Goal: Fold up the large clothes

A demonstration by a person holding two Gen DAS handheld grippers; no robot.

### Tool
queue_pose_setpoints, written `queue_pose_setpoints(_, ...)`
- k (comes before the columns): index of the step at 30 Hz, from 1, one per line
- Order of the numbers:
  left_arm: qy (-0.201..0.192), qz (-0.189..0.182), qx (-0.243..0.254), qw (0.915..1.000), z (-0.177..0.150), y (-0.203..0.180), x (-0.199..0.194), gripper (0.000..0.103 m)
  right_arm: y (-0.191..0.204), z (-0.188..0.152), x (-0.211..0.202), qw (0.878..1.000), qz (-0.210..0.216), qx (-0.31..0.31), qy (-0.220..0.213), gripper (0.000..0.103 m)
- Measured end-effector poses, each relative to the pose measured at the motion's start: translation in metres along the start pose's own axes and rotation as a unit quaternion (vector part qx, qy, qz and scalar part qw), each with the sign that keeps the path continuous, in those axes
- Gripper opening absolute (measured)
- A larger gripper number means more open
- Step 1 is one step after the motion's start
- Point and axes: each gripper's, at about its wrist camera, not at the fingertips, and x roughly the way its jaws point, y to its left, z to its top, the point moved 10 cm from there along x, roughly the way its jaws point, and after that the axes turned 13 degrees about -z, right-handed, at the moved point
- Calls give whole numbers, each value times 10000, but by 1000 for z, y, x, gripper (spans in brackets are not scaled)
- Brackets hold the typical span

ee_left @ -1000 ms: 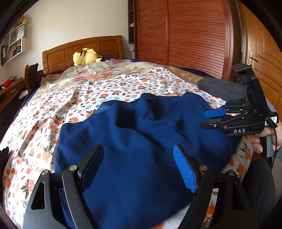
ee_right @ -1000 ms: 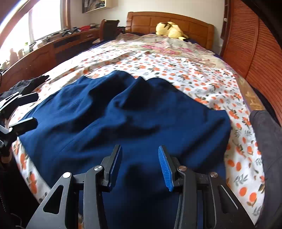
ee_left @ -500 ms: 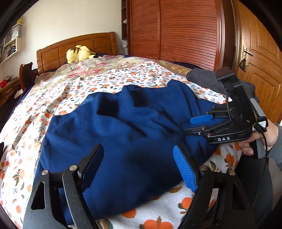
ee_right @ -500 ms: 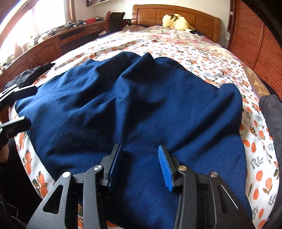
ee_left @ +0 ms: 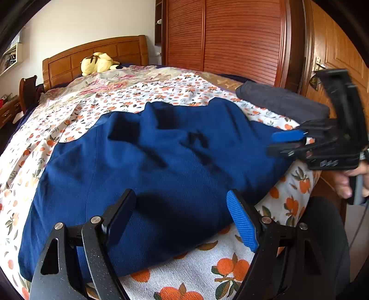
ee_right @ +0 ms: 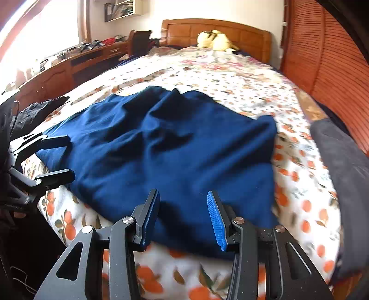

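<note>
My left gripper (ee_left: 182,219) is spread wide, nothing between the fingers, hovering over the near edge of the blue garment (ee_left: 150,166). My right gripper (ee_right: 183,217) is also spread, narrower gap, nothing pinched, over the garment's near edge on its side. From the left wrist view the right gripper (ee_left: 287,144) shows at the garment's right edge, fingers apart, blurred; can't tell if it touches the cloth.

The blue garment (ee_right: 166,157) lies spread on the bed, over the orange-print bedsheet (ee_left: 230,267), wrinkled in the middle, its far edge uneven with a few raised points. The near hem stops short of the bed's foot, so a strip of sheet shows in front of both grippers.

Containers: none in clear view. A wall shelf (ee_right: 125,10) holds some items, too small to tell. The desk (ee_right: 69,67) along the left wall has clutter on top, not readable.

A dark grey folded cloth (ee_left: 281,102) lies on the bed's right edge, apart from the garment. A black cloth (ee_right: 37,113) lies on the left edge. A yellow plush toy (ee_left: 98,64) leans at the wooden headboard (ee_left: 69,64). The louvred wardrobe (ee_left: 226,39) stands to the right.
</note>
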Motion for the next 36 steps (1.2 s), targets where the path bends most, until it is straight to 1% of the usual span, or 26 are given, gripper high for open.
queue_pose_setpoints(2, 57, 78, 3, 10000, -4, 0, 3, 82, -10, -6, -8, 9999, -119, 85, 11, 44)
queue_pose_setpoints(5, 133, 85, -93, 9998, -7, 3, 6, 82, -20, -13, -17, 9997, -161, 200, 12, 44)
queue_pose_setpoints(9, 255, 208, -71, 9994, -9, 5, 12, 82, -29, -18, -26, 9992, -263, 299, 20, 44)
queue_pose_setpoints(12, 336, 291, -65, 9990, -10, 6, 16, 82, -37, -20, -29, 9985, -359, 406, 38, 44)
queue_pose_setpoints(16, 391, 298, -130, 9987, -8, 6, 16, 82, -43, -25, -24, 9977, -464, 480, 82, 45)
queue_pose_setpoints(19, 422, 307, -148, 9985, -8, 6, 16, 82, -46, -29, -19, 9971, -499, 549, 142, 53)
queue_pose_setpoints(21, 446, 323, -148, 9984, -8, 5, 15, 82, -49, -33, -12, 9960, -592, 622, 254, 66)
queue_pose_setpoints(22, 458, 329, -147, 9983, -8, 5, 15, 82, -50, -35, -9, 9954, -590, 692, 290, 68)
queue_pose_setpoints(25, 490, 335, -144, 9981, -9, 4, 15, 82, -52, -42, -1, 9921, -349, 1126, 432, 72)
queue_pose_setpoints(28, 493, 300, -157, 9982, -10, 3, 13, 82, -55, -47, 4, 9854, 59, 1624, 515, 72)
queue_pose_setpoints(30, 487, 258, -191, 9983, -10, 3, 12, 82, -57, -48, 4, 9843, 177, 1697, 453, 72)
queue_pose_setpoints(32, 471, 221, -222, 9984, -10, 3, 9, 82, -56, -48, 2, 9856, 186, 1640, 377, 67)
queue_pose_setpoints(34, 436, 222, -225, 9985, -9, 3, 4, 82, -53, -48, 0, 9866, 267, 1578, 333, 54)
queue_pose_setpoints(35, 404, 228, -226, 9987, -7, 4, 2, 82, -52, -48, -1, 9871, 273, 1540, 333, 53)
queue_pose_setpoints(36, 375, 230, -230, 9988, -6, 4, -1, 82, -51, -48, -2, 9878, 214, 1504, 338, 50)
